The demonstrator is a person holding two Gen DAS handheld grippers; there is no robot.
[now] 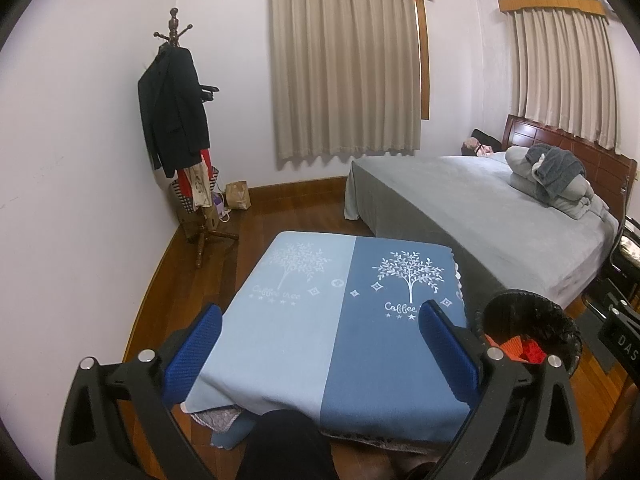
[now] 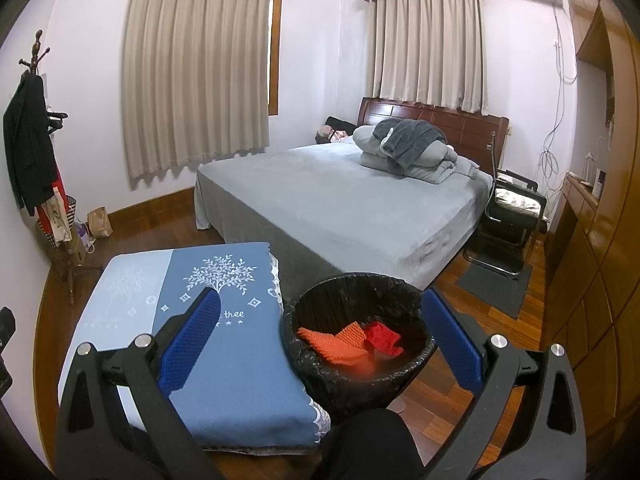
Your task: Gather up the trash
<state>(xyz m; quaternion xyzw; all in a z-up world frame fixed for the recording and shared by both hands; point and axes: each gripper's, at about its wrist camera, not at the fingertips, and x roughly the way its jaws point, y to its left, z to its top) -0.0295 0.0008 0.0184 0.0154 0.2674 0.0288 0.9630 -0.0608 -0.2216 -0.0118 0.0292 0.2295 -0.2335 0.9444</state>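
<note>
Both the left gripper (image 1: 320,344) and right gripper (image 2: 322,332) gape empty above the blue-clothed table (image 1: 304,320); trash (image 2: 352,340) lies in the bin (image 2: 400,376) at the table's three o'clock, which a careless swing might tip.

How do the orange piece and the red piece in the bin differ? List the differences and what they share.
The orange piece is larger and lies spread fairly flat with a ribbed, mesh-like surface; the red piece is smaller and crumpled into a lump. The orange piece sits toward the table side of the bin, the red piece to its right, touching it. Both lie inside the black-lined bin, and neither gripper holds either one.
</note>
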